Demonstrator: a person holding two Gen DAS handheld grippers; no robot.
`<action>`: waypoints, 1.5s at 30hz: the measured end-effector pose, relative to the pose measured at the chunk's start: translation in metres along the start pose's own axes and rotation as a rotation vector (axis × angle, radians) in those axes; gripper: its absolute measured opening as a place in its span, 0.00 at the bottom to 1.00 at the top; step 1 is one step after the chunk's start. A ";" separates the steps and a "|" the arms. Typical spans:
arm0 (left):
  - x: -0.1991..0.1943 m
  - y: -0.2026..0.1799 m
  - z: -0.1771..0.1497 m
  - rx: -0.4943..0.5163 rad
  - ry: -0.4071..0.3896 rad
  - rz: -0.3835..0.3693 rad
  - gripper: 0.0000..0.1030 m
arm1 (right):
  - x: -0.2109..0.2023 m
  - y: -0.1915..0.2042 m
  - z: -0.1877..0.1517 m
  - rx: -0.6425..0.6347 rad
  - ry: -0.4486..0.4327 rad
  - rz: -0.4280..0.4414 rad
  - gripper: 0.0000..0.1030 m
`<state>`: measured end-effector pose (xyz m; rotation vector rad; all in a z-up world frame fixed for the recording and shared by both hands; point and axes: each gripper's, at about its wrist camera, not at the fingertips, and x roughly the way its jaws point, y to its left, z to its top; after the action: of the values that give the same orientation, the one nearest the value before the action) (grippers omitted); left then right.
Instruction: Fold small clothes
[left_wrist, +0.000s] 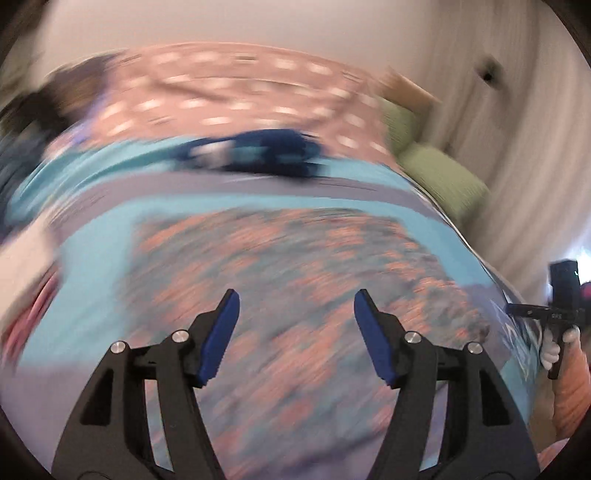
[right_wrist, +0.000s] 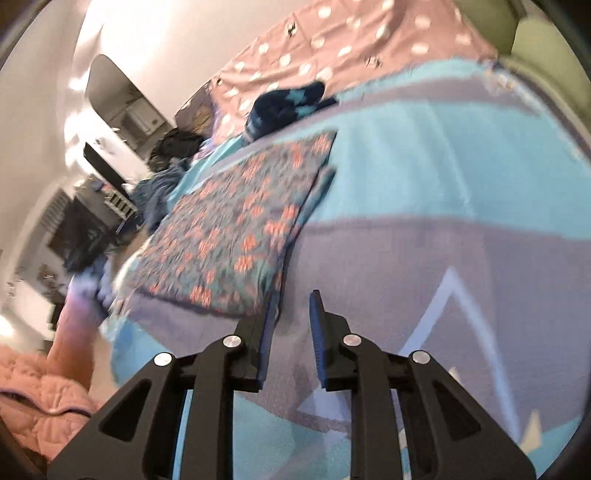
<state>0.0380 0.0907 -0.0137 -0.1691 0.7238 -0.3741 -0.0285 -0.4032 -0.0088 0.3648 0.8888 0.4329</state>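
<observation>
A grey garment with orange flowers (left_wrist: 295, 288) lies flat on the turquoise and grey bed cover (left_wrist: 92, 258); this view is blurred. My left gripper (left_wrist: 295, 306) is open and empty just above it. In the right wrist view the same flowered garment (right_wrist: 236, 229) lies folded into a rectangle. My right gripper (right_wrist: 293, 306) is by its near right corner, jaws a narrow gap apart with nothing between them. The right gripper also shows at the right edge of the left wrist view (left_wrist: 554, 317), too far to tell its jaws.
A dark blue garment with turquoise marks (right_wrist: 284, 103) lies further back on the bed. A pink spotted cover (right_wrist: 351, 40) lies behind it. Green cushions (left_wrist: 443, 173) sit at the bed's far side. A pile of dark clothes (right_wrist: 162, 177) lies at the left edge.
</observation>
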 end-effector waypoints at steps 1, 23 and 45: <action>-0.014 0.022 -0.013 -0.047 -0.004 0.034 0.61 | 0.001 0.009 0.010 -0.030 -0.006 -0.025 0.20; -0.021 0.107 -0.090 -0.182 0.102 -0.244 0.51 | 0.271 0.332 0.104 -0.489 0.196 -0.128 0.54; -0.029 0.093 -0.112 -0.195 0.160 -0.223 0.09 | 0.429 0.362 0.128 -0.376 0.337 -0.088 0.00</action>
<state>-0.0313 0.1852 -0.1045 -0.4102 0.9027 -0.5334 0.2367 0.1068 -0.0457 -0.0968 1.1197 0.5776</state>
